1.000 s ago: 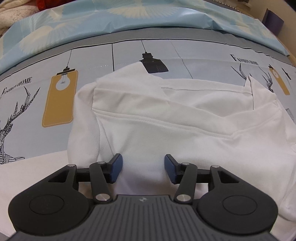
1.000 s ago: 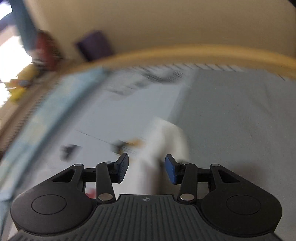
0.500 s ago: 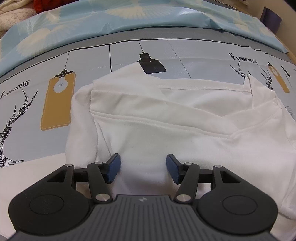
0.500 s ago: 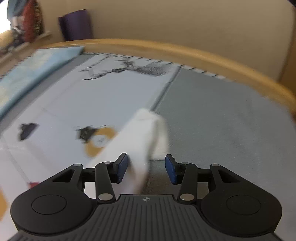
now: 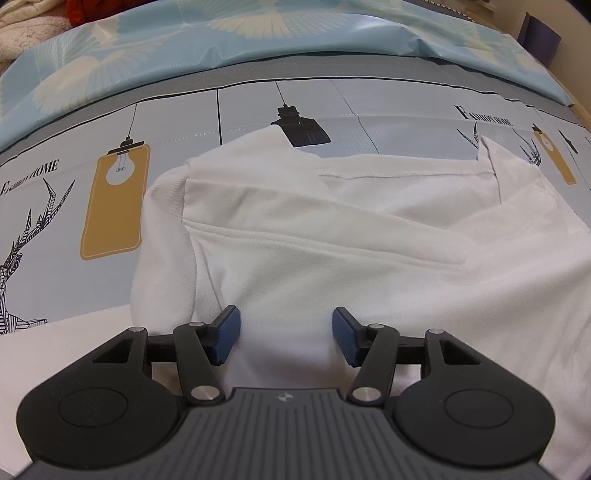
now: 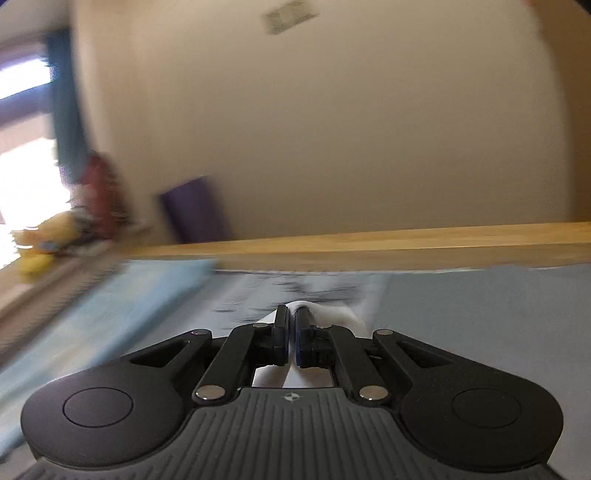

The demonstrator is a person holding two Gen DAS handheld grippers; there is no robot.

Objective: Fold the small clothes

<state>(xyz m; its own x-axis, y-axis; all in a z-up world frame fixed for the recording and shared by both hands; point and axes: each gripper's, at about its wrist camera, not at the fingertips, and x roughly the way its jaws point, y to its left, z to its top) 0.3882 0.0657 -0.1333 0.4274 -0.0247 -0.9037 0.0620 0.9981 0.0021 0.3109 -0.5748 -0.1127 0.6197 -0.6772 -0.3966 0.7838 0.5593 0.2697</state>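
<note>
White knit cotton, soft and limp, is what we have to fold: the small shirt [image 5: 332,251] lies spread and partly doubled over on the printed bedsheet [image 5: 258,99], its far edge reaching the black lamp print [image 5: 301,127]. We judge it light, with no stiffness to hold a crease, so it will sag and drag wherever it is lifted; hems and corners give the firmest hold, and both ends of an edge should rise together. Our left gripper [image 5: 286,338] hovers over the near part of the shirt with its jaws wide apart, nothing between them. Our right gripper [image 6: 291,341] has its jaws pinched tight on a fold of the same white cloth [image 6: 332,314], which bunches up just beyond the fingertips. Beyond the lamp print a pale blue quilt [image 5: 258,33] is heaped along the sheet. From the right wrist, heavily blurred, we make out a wooden bed rail [image 6: 369,247], a beige wall [image 6: 332,129] behind it, and a bright window [image 6: 22,147] off to one side.
</note>
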